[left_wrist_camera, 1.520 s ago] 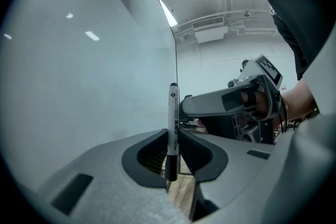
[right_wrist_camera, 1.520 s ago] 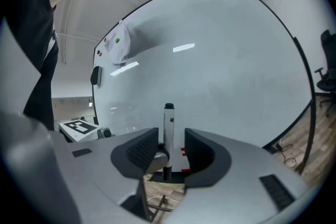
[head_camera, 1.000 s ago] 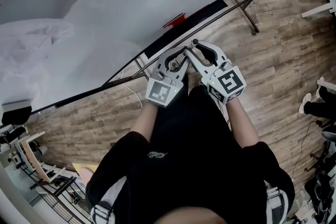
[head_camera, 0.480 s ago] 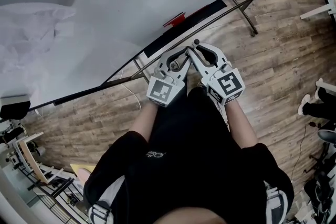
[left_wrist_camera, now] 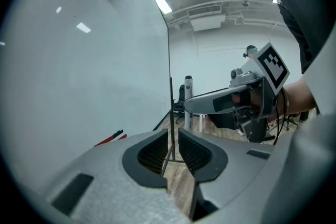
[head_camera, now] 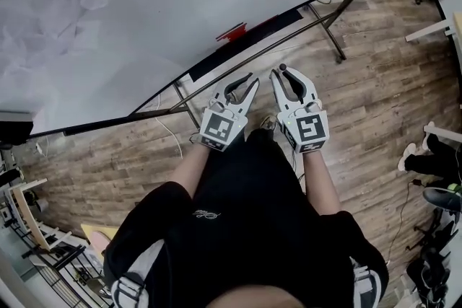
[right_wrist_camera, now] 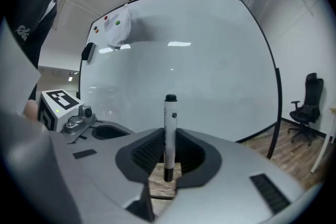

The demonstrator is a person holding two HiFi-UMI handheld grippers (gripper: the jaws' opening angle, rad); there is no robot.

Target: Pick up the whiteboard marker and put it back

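Observation:
The whiteboard marker [right_wrist_camera: 170,131], white with a black cap, stands upright between the pads of my right gripper [right_wrist_camera: 168,147], which is shut on it. From the head view only its dark tip [head_camera: 282,68] shows at the right gripper [head_camera: 284,76]. In the left gripper view the marker [left_wrist_camera: 189,98] stands at the tip of the right gripper [left_wrist_camera: 190,106], off to the right. My left gripper [left_wrist_camera: 173,140] holds nothing and its pads stand a narrow gap apart. In the head view the left gripper [head_camera: 247,85] sits just left of the right one. The whiteboard [head_camera: 180,3] stands in front of both.
A red and black pen [head_camera: 231,32] lies on the whiteboard's tray. The stand's metal legs [head_camera: 326,29] reach over the wooden floor [head_camera: 375,83]. A white cloth [right_wrist_camera: 118,29] hangs at the board's top left. An office chair [right_wrist_camera: 307,99] stands far right, and another person's shoes [head_camera: 413,155] show at the right.
The two grippers, joined at the marker a second ago, have drawn back from the board and apart. The marker went with the right gripper, and the left one is empty.

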